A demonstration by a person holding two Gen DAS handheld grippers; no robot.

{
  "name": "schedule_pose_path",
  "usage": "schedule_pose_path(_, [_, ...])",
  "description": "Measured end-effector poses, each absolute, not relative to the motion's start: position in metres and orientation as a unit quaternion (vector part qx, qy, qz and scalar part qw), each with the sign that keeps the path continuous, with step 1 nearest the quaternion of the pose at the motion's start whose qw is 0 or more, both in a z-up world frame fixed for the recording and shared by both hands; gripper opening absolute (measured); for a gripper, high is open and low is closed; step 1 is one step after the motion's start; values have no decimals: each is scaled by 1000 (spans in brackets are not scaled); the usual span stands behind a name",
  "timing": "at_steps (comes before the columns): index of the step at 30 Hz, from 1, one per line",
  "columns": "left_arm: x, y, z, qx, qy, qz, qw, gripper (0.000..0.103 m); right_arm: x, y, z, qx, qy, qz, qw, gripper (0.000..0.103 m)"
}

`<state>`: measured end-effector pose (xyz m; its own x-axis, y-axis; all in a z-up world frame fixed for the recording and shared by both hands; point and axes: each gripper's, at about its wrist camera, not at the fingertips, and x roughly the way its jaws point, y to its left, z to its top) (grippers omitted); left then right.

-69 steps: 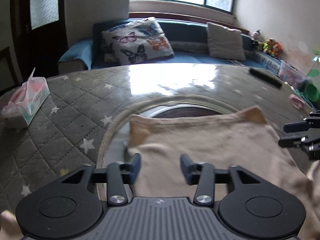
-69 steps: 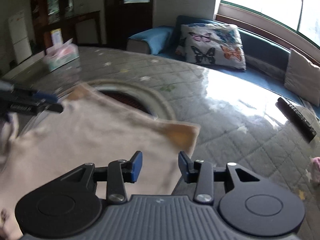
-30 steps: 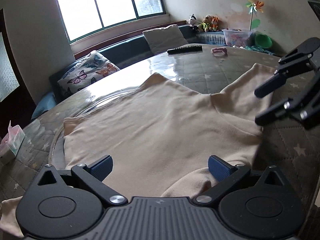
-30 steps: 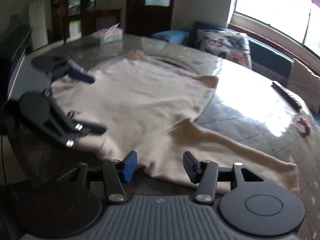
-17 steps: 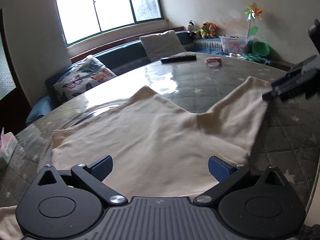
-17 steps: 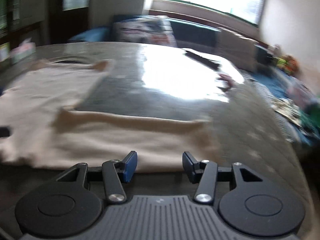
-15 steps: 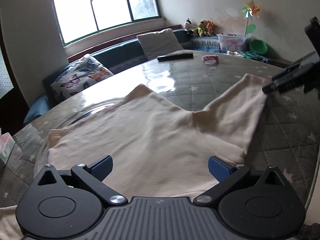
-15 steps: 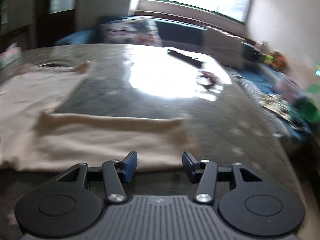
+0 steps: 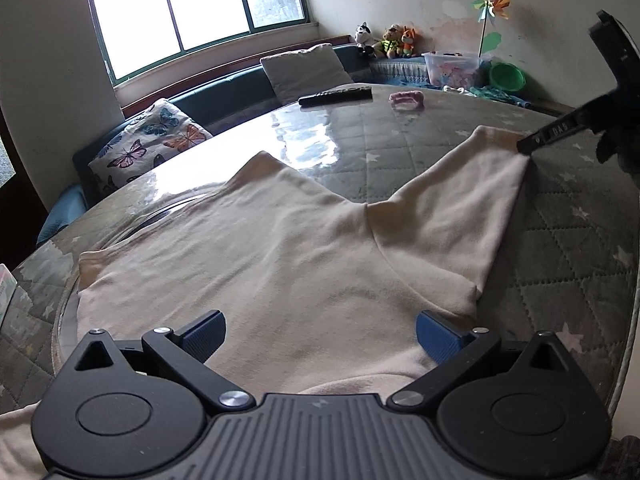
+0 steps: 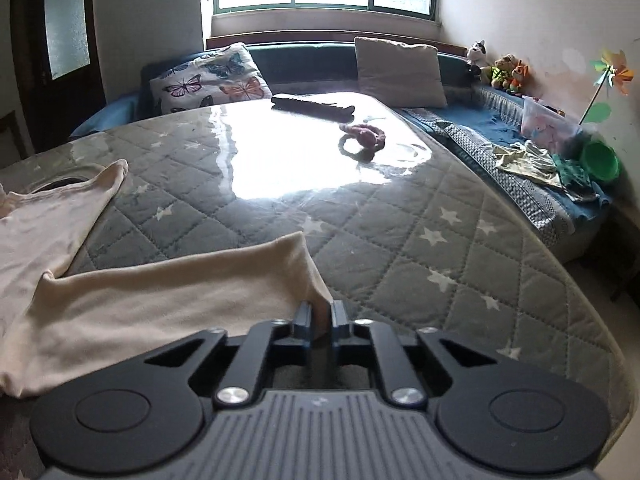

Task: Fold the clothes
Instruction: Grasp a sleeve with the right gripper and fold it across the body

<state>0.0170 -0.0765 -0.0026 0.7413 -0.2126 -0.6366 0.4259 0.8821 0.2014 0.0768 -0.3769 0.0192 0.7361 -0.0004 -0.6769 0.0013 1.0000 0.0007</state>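
Cloth is lying spread flat on the quilted, star-patterned table (image 9: 568,240): a cream long-sleeved top (image 9: 280,264), its body filling the left and centre of the left wrist view and one sleeve (image 9: 460,200) reaching out toward two o'clock.

Starting at the left, the left gripper (image 9: 320,330) is hovering over the body of the top with its blue-padded fingers spread wide and nothing between them. Further right, the right gripper (image 10: 319,316) is pinching the near corner of the sleeve's cuff (image 10: 316,280), its fingers pressed together on the fabric.

Judging by that grip, a sleeve fold is in hand. To do it well, the pinch needs to be keeping both layers of the cuff, lifting just clear of the table and carrying the sleeve across toward nine o'clock so it lands straight on the body. The free gripper could be pinning the shoulder seam, where the sleeve meets the body, so the body is not dragging along.

Hidden parts: the top's near edge is running under both gripper housings, so neckline and hem are hard to tell apart. The other sleeve is not showing clearly, only a scrap of cream cloth at seven o'clock in the left view. How deep the cuff sits in the pinch is not showing either.
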Motion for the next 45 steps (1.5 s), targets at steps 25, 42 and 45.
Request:
schedule_pose_path(25, [22, -77, 2, 164, 303, -178, 922, 102, 78, -346, 102, -14, 278, 55, 959, 4])
schedule_pose_path(42, [-29, 50, 23, 74, 295, -56, 951, 95, 54, -129, 156, -119, 216, 336, 909, 4])
schedule_pose_path(45, [-37, 60, 19, 66, 301, -48, 950, 91, 49, -98, 141, -129, 235, 368, 890, 4])
